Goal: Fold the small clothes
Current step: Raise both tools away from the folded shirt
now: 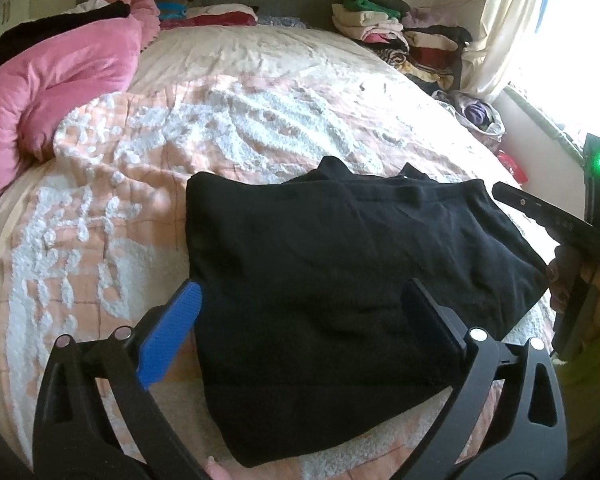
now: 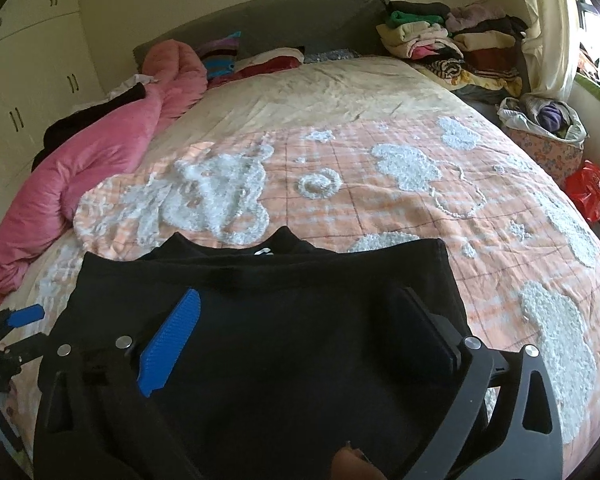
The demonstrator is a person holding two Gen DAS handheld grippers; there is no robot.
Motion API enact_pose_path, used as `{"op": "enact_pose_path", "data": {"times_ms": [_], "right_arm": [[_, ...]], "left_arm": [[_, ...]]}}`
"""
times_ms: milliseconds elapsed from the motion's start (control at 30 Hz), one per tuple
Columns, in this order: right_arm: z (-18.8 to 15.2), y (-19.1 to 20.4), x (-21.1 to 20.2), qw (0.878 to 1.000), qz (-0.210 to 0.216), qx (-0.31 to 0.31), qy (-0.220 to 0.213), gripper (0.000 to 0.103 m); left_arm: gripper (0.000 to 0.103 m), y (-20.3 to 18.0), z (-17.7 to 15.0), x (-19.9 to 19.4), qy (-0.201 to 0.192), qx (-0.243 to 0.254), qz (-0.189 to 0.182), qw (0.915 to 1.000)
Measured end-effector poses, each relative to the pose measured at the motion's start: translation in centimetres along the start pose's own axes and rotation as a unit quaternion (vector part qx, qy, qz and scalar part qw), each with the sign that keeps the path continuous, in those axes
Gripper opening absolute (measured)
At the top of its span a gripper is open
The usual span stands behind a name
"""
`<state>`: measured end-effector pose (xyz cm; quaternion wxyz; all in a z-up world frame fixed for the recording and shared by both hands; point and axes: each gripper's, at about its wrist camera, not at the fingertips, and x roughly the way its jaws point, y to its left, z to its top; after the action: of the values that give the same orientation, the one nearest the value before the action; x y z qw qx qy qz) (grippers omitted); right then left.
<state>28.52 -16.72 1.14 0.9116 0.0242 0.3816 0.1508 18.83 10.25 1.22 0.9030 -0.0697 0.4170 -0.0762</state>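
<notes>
A black garment [image 1: 340,260] lies folded flat on the peach and white bedspread [image 1: 220,128]; it also fills the near part of the right wrist view [image 2: 280,320]. My left gripper [image 1: 304,312] is open just above the garment's near left part, one blue finger [image 1: 172,340] over the left edge. My right gripper [image 2: 296,332] is open over the garment's middle, holding nothing. The right gripper's body [image 1: 580,232] shows at the garment's right edge in the left wrist view. The left gripper's blue tip [image 2: 28,316] shows at the garment's left in the right wrist view.
A pink quilt [image 2: 80,168] lies bunched along the bed's left side. Stacks of folded clothes [image 2: 452,40] sit at the far right corner by the headboard [image 2: 280,20]. A basket of clothes [image 2: 548,128] and a red bag [image 2: 592,192] stand beside the bed's right edge.
</notes>
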Motion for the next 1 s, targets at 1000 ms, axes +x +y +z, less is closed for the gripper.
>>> {"op": "enact_pose_path", "data": {"times_ms": [1000], "right_arm": [[-3.3,6.0,-5.5,0.997,0.058,-0.042,-0.009,0.098]], "left_arm": [[0.094,4.0,0.9,-2.4,-0.022,-0.052,0.025,0.9981]]}}
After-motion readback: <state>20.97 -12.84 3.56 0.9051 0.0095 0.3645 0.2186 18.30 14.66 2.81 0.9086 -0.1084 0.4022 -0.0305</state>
